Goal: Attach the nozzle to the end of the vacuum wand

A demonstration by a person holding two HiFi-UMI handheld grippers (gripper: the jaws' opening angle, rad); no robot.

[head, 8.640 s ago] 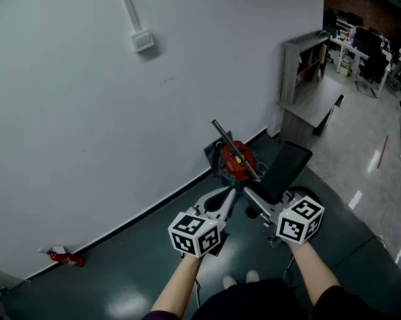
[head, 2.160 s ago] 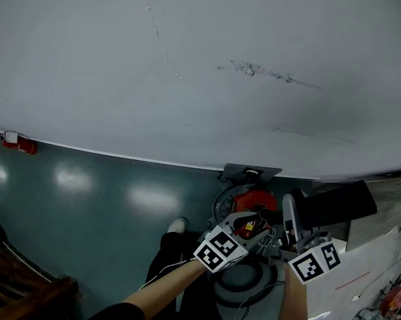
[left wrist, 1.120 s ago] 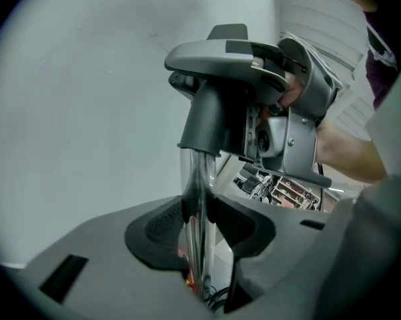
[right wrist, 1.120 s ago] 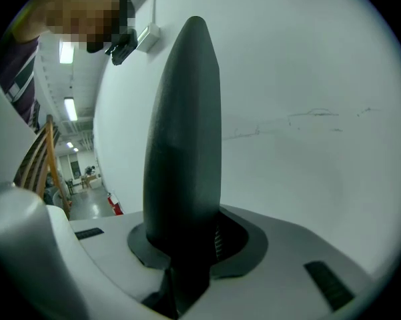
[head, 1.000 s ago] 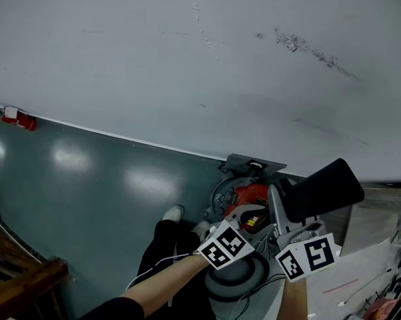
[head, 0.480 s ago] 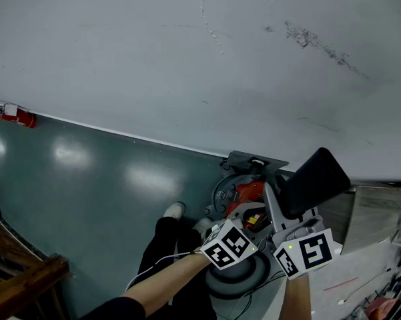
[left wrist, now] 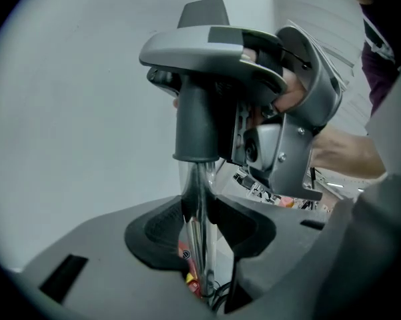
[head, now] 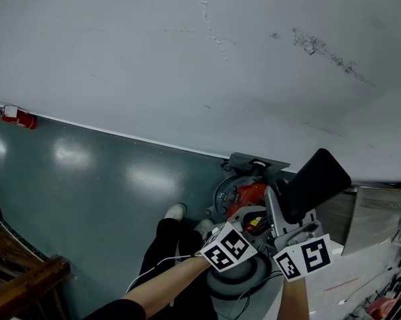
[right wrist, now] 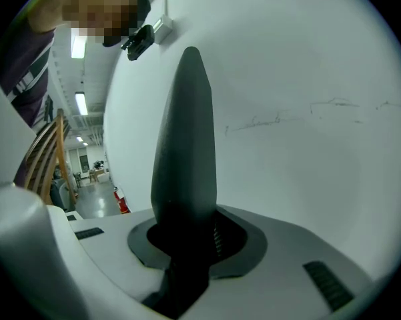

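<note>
My left gripper (head: 248,220) is shut on the shiny vacuum wand (left wrist: 199,205), which stands upright between its jaws. A dark collar (left wrist: 197,119) caps the wand's top just above my left gripper (left wrist: 200,245). My right gripper (head: 299,231) is shut on the black nozzle (head: 315,182), a flat dark head that rises tilted toward the white wall. In the right gripper view the nozzle (right wrist: 187,145) fills the gap of my right gripper (right wrist: 187,249). Whether collar and wand are locked together I cannot tell. The red vacuum body (head: 250,197) sits below both grippers.
The white wall fills the upper head view, with dark green floor below it. A red fire extinguisher (head: 17,117) lies at the wall's foot far left. A wooden chair (head: 27,279) stands at the lower left. The vacuum's round grey base (head: 240,277) and my shoes (head: 175,212) are beneath my arms.
Since the earliest frame the view has swung toward the wall and both grippers have closed in on the vacuum. Over the last second the nozzle has tipped slightly; the grippers have hardly moved.
</note>
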